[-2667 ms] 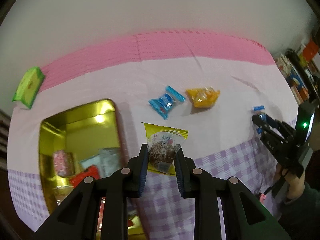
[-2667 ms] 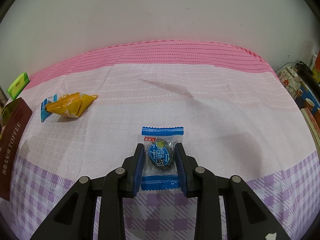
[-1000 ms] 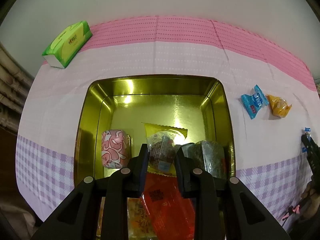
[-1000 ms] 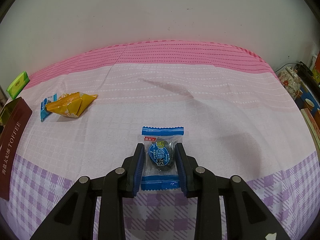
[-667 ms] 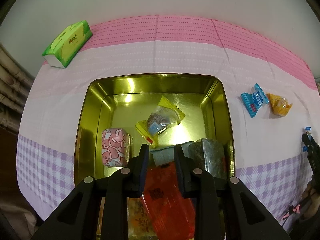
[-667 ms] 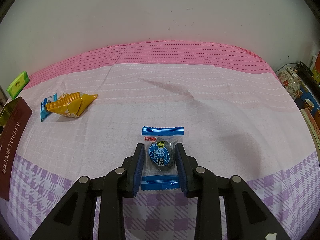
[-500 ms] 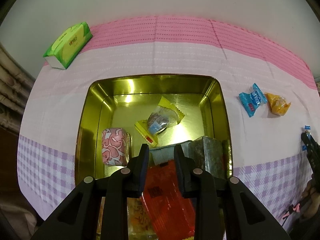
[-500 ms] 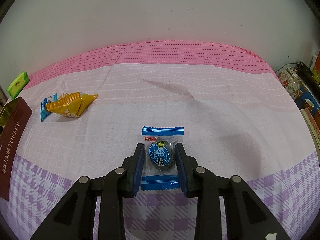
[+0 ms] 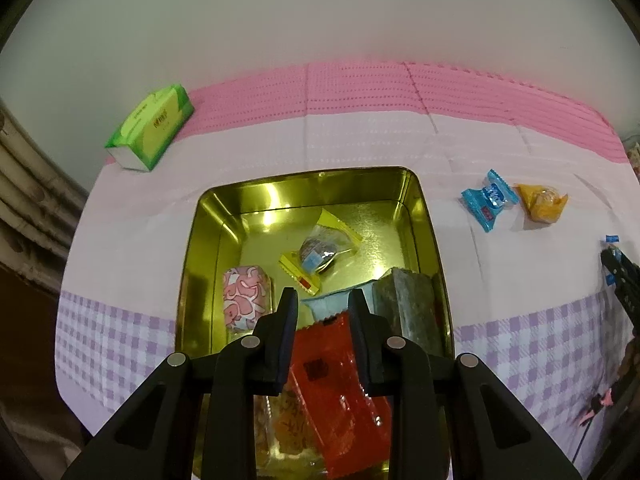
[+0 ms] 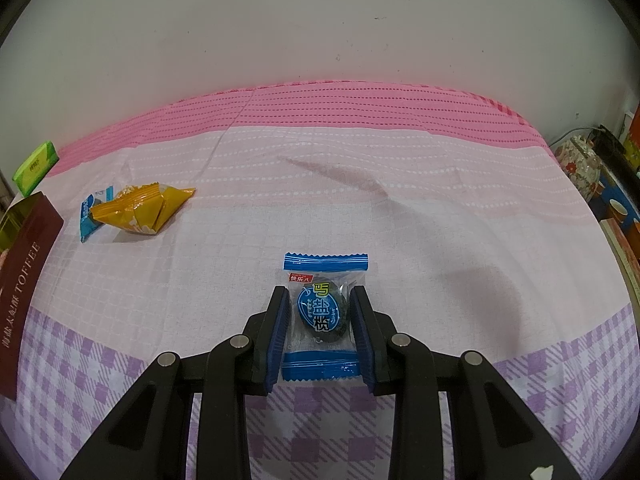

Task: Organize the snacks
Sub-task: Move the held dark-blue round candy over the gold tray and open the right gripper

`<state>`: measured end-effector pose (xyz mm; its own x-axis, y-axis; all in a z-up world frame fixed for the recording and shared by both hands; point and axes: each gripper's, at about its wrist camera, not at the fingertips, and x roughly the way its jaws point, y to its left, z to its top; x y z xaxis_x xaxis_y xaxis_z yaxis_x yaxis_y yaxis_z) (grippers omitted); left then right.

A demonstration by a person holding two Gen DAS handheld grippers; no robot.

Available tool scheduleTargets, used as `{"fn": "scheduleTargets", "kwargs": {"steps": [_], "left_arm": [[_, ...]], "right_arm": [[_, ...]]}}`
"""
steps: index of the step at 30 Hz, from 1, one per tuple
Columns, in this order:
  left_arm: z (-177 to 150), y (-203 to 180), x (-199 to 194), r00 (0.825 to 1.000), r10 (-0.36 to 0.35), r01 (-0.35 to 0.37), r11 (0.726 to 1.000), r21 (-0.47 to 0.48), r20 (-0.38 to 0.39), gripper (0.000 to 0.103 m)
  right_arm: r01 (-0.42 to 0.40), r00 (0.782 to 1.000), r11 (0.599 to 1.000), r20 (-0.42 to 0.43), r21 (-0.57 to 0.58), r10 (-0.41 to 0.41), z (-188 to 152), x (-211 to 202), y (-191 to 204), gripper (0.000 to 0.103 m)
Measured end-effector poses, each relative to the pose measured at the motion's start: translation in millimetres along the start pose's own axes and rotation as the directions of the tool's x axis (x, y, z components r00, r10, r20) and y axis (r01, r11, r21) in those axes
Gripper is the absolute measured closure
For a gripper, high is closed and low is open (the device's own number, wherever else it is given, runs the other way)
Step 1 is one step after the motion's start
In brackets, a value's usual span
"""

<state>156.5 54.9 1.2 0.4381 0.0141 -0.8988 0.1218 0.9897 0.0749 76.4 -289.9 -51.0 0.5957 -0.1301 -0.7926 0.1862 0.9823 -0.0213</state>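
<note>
A gold tin (image 9: 424,216) sits on the pink cloth and holds several snacks. Among them are a yellow-wrapped snack (image 9: 320,254), a pink patterned one (image 9: 245,300), a red packet (image 9: 340,392) and a grey-green block (image 9: 404,312). My left gripper (image 9: 322,312) hangs open and empty above the tin's near half. My right gripper (image 10: 318,316) is shut on a blue-ended candy packet (image 10: 325,312) resting on the cloth. A light blue candy (image 9: 488,204) and an orange snack (image 9: 540,208) lie right of the tin; both also show in the right wrist view, the orange snack (image 10: 140,210) in front.
A green tissue pack (image 9: 152,132) lies at the back left by the wall. The tin's brown TOFFEE side (image 10: 20,280) is at the left edge of the right wrist view. Clutter (image 10: 600,184) stands beyond the table's right edge.
My left gripper carried the yellow-wrapped snack over the tin, opened and dropped it inside. It has since drawn back a little. The right gripper has not moved.
</note>
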Motion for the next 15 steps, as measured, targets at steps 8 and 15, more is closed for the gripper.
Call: {"fn": "scheduleTargets", "kwargs": {"steps": [8, 15], "left_arm": [[-20, 15, -14, 1.000, -0.008, 0.010, 0.999, -0.048, 0.027, 0.075], [-40, 32, -25, 0.998, 0.035, -0.030, 0.996, -0.088, 0.059, 0.072]], "right_arm": [[0.005, 1.000, 1.000, 0.000, -0.007, -0.005, 1, 0, 0, 0.074], [0.014, 1.000, 1.000, -0.002, -0.012, -0.014, 1, -2, 2, 0.074]]}}
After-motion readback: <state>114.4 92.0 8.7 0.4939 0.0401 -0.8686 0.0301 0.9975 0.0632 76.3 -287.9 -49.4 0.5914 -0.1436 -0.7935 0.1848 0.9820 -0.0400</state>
